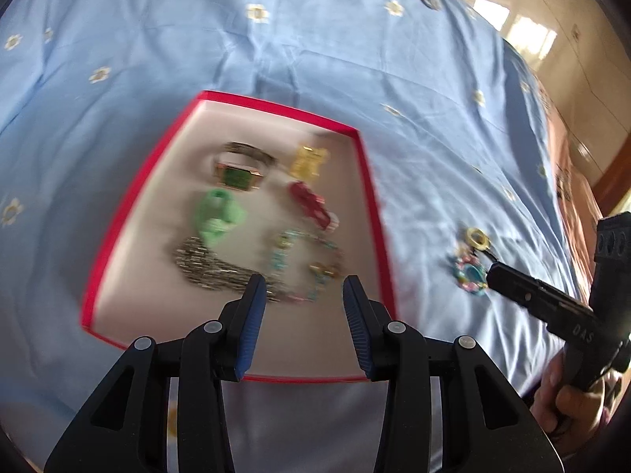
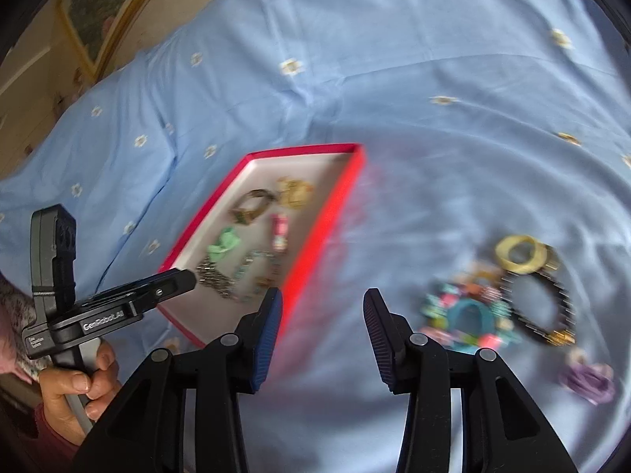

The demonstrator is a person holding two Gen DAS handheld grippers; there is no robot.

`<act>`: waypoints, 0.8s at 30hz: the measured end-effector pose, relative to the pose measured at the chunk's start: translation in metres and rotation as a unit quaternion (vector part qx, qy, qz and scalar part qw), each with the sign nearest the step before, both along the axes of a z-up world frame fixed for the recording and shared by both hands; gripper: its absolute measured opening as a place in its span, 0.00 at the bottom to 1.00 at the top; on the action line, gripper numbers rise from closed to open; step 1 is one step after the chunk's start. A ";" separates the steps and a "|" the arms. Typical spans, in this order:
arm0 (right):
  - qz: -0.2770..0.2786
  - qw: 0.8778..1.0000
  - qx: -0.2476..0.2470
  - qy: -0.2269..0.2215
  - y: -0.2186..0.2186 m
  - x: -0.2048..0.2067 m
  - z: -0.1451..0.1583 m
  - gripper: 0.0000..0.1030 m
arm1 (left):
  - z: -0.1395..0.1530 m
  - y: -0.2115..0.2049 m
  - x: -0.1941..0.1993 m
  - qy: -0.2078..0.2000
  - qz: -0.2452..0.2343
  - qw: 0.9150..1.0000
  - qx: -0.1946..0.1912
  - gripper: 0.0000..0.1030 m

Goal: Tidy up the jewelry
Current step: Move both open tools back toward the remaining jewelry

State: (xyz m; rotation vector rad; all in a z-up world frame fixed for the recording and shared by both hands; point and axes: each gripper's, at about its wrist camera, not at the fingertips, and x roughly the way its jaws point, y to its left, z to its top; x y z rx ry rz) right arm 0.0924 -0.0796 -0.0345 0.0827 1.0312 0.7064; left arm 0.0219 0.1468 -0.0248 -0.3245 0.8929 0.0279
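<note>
Clearance: bed mostly open.
Blue bedspread (image 2: 355, 79) bare toward far edge; red tray (image 2: 323, 216) walls and loose jewelry pile (image 2: 493, 299) block near edge.

Both wrist cameras look steeply down, close over the bed (image 1: 315, 59), sharing the red tray (image 1: 370, 197).

Left tool (image 1: 303, 287) up close: matte black linkage arms, four round silver pivot pins across them, and ribbed blue pads (image 1: 252, 319) lining the inner faces of both fingers. Right tool (image 2: 321, 301) is the same build, black with silver pins and blue ridged pads (image 2: 269, 335). Seen side-on, its body carries white "GenRobot.AI" lettering and a small white label. The hand (image 2: 75, 388) grips a grey handle; there's a dark red cuff, possibly a sleeve, though it's blurred.
</note>
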 end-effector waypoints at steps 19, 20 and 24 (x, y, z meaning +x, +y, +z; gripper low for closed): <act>-0.130 0.991 0.001 0.011 -0.124 0.014 0.002 0.43 | -0.001 -0.090 0.034 0.012 -0.097 0.995 0.007 0.38; -0.131 0.991 0.001 0.011 -0.126 0.015 0.001 0.43 | -0.002 -0.093 0.036 0.013 -0.100 0.995 0.009 0.38; -0.133 0.991 0.000 0.010 -0.131 0.021 0.000 0.43 | -0.002 -0.103 0.044 0.014 -0.112 0.994 0.010 0.38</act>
